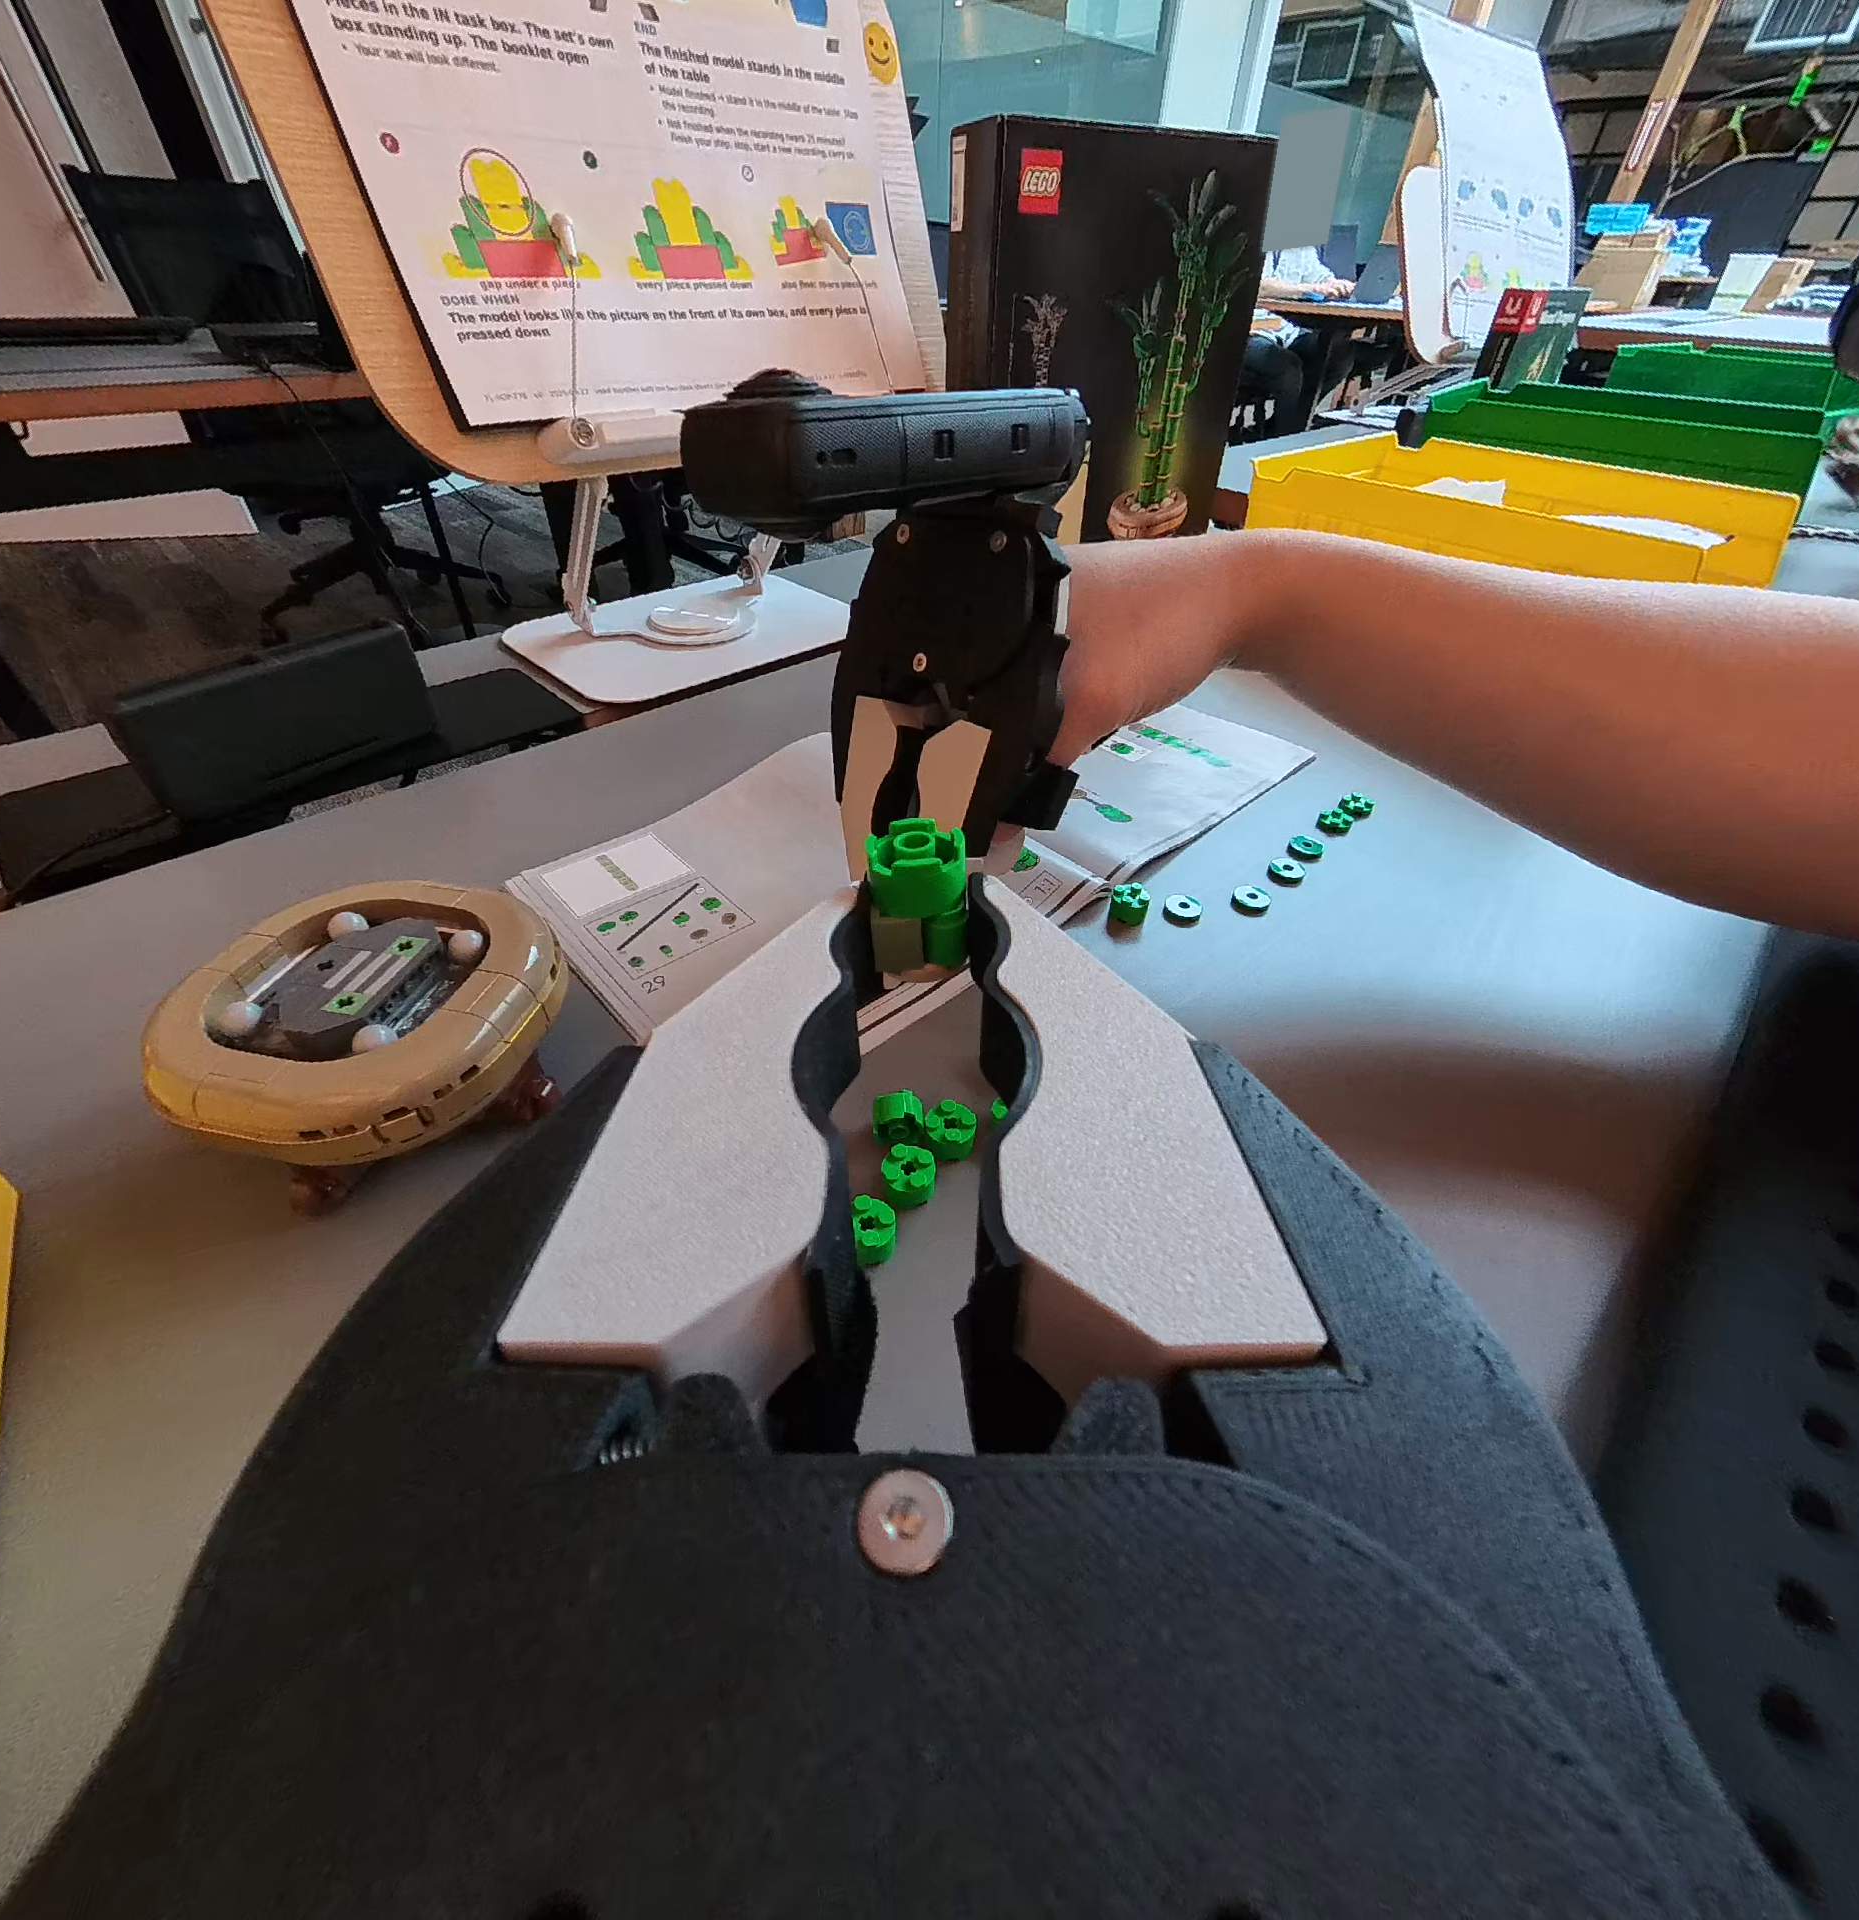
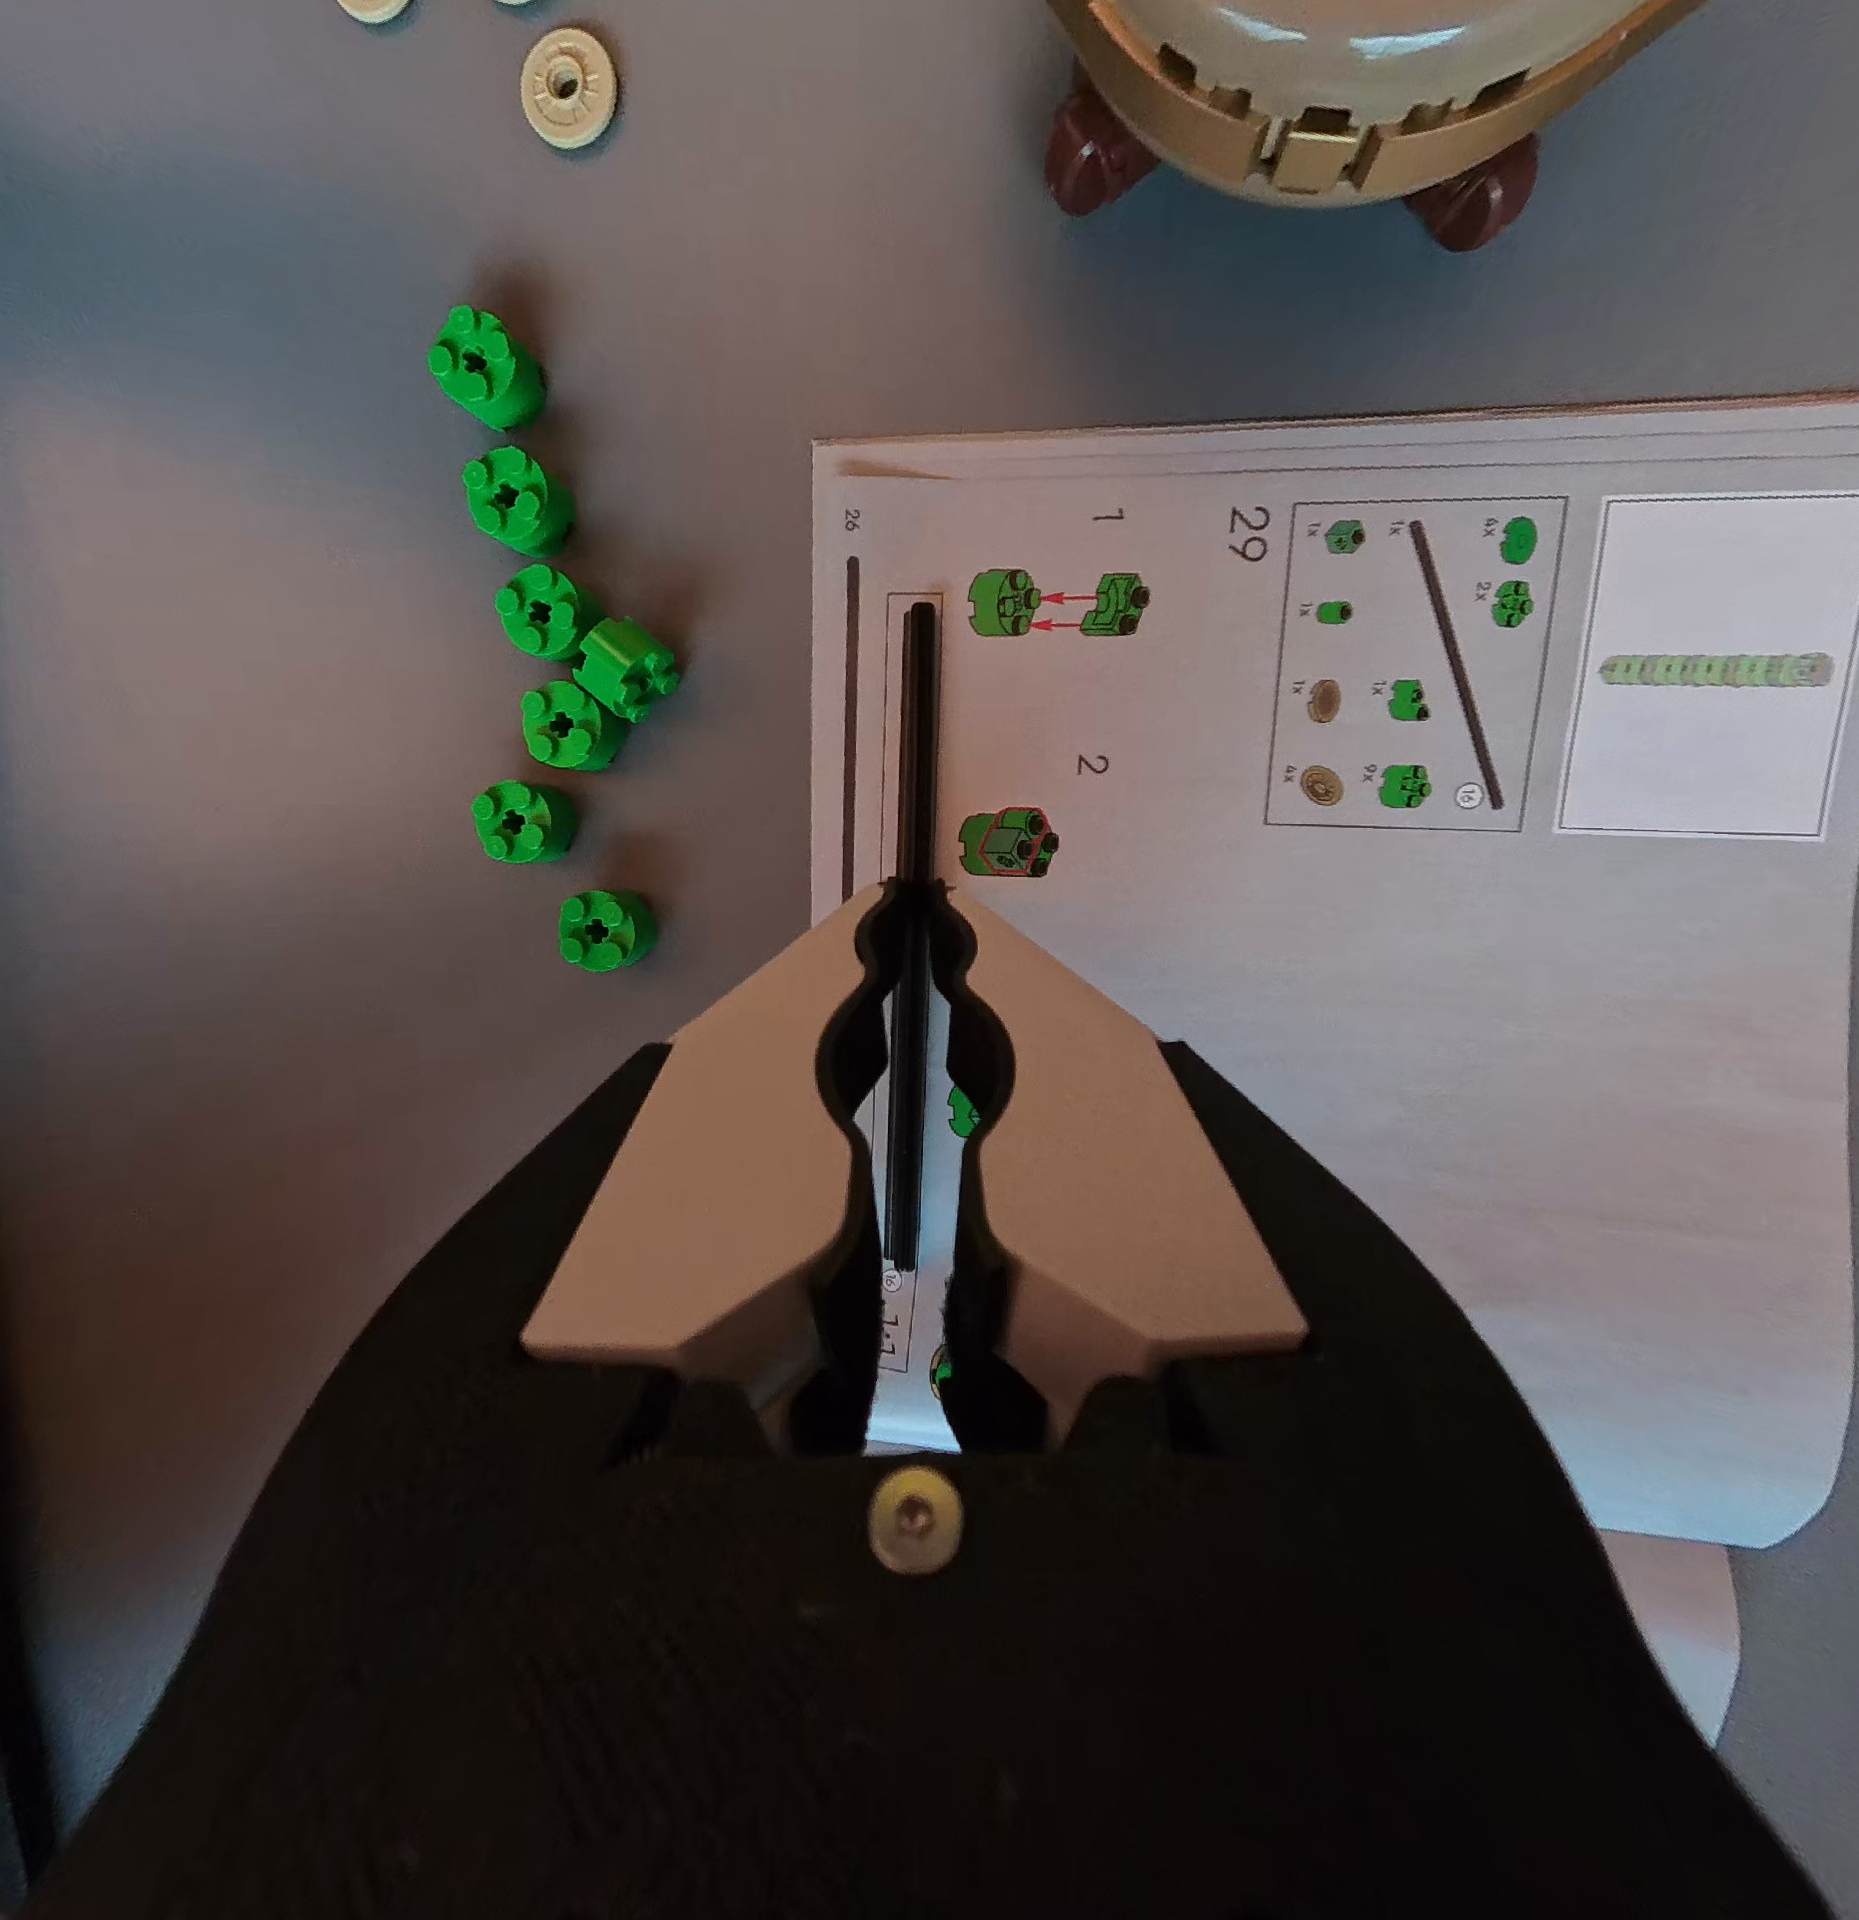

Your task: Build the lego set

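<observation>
My left gripper [image 1: 914, 920] is shut on a short stack of green round bricks [image 1: 914, 868] with an olive piece on its side, held above the open booklet [image 1: 686, 873]. My right gripper [image 2: 912, 896] points straight down at the booklet page [image 2: 1424, 1039]. It is shut on the middle of a thin black axle [image 2: 920, 727] that lies along the page. In the left wrist view its black body [image 1: 956, 644] stands just behind the green stack. Several loose green round bricks [image 2: 540, 613] lie on the grey table left of the booklet. They also show between my left fingers [image 1: 909, 1143].
A tan pot base [image 1: 353, 1029] on brown feet stands left of the booklet. Small green pieces and rings [image 1: 1252, 899] lie in a row at the right. A tan round plate [image 2: 569, 85] lies apart. A person's forearm [image 1: 1424, 707] crosses from the right. A set box [image 1: 1112, 312], yellow bin [image 1: 1507, 509] and instruction board [image 1: 613, 208] stand behind. My hands' fingertips stand some 15 centimetres from each other. From either gripper's tips it is about 15 centimetres to the tan round plate [image 2: 569, 85].
</observation>
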{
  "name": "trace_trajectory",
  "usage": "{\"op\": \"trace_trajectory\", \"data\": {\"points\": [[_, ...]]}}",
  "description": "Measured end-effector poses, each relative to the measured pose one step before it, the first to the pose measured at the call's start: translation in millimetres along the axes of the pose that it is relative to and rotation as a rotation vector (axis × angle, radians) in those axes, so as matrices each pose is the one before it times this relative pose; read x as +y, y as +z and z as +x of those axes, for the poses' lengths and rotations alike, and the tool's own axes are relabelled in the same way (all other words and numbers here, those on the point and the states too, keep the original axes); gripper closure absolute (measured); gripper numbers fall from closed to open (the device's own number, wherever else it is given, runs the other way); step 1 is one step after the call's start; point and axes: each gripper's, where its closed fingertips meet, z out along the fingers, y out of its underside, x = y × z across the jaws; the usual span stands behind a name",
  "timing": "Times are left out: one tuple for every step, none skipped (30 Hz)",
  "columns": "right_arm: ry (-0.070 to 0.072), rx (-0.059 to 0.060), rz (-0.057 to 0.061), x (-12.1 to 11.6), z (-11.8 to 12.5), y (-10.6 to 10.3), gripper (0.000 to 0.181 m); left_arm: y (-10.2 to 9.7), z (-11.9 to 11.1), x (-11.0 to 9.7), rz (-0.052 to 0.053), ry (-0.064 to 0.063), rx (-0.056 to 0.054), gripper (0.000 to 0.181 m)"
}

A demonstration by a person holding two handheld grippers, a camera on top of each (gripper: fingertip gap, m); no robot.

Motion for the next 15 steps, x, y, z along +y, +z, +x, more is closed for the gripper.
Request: {"op": "trace_trajectory", "data": {"points": [[-0.0011,0.0012,-0.0021,-0.01,0.05,0.14,0.178,0.04,0.09,-0.06,-0.0003,0.0006,0.0004,0.166],[-0.0031,0.0033,-0.0032,0.05,-0.03,0.07,0.178,-0.11,0.10,-0.16,0.0006,0.0005,-0.0001,0.166],[-0.0077,0.0061,-0.0038,-0.17,0.06,0.02,0.178,-0.07,-0.10,-0.24,0.0012,0.0004,-0.0006,0.166],[-0.0123,0.0079,-0.0036,-0.05,0.05,0.13,0.178,-0.20,-0.18,-0.13,0.0012,-0.0004,-0.0005,0.166],[-0.0098,0.0069,-0.0013,-0.06,-0.18,-0.21,0.178,-0.08,-0.15,-0.24,0.0011,-0.0015,0.0001,0.166],[-0.0043,0.0030,0.0077,-1.41,-0.99,-1.67,0.178,-0.26,-0.03,-0.28,0.0016,-0.0015,0.0005,0.166],[0.0027,0.0032,0.0241,-3.85,-1.44,-4.29,0.178,-0.23,-0.06,-0.44,0.0021,-0.0003,-0.0002,0.166],[0.0054,0.0069,0.0284,-4.94,-1.84,-7.34,0.178,-0.21,-0.03,-0.35,0.0021,0.0003,-0.0007,0.166],[0.0025,0.0139,0.0276,-4.91,-2.25,-9.71,0.179,-0.17,-0.01,-0.31,0.0018,-0.0002,-0.0003,0.166],[0.0002,0.0171,0.0186,-3.49,-3.28,-10.45,0.179,-0.08,0.01,-0.24,0.0011,-0.0010,0.0005,0.166],[-0.0014,0.0185,0.0010,-0.26,-4.06,-10.02,0.179,0.08,0.03,-0.17,0.0004,-0.0007,0.0004,0.166],[-0.0039,0.0094,-0.0095,2.20,-6.38,-8.72,0.179,-0.03,-0.16,-0.31,0.0008,0.0005,-0.0015,0.166],[-0.0095,0.0066,-0.0075,3.21,-7.63,-7.46,0.179,-0.37,-0.38,-0.66,0.0031,0.0020,-0.0039,0.166],[-0.0074,0.0023,-0.0085,4.56,-8.39,-5.98,0.179,-0.63,-0.42,-1.06,0.0057,0.0022,-0.0042,0.166],[-0.0047,-0.0131,-0.0104,5.79,-10.50,-4.38,0.179,-0.67,-0.15,-1.12,0.0061,0.0001,-0.0017,0.166]]}}
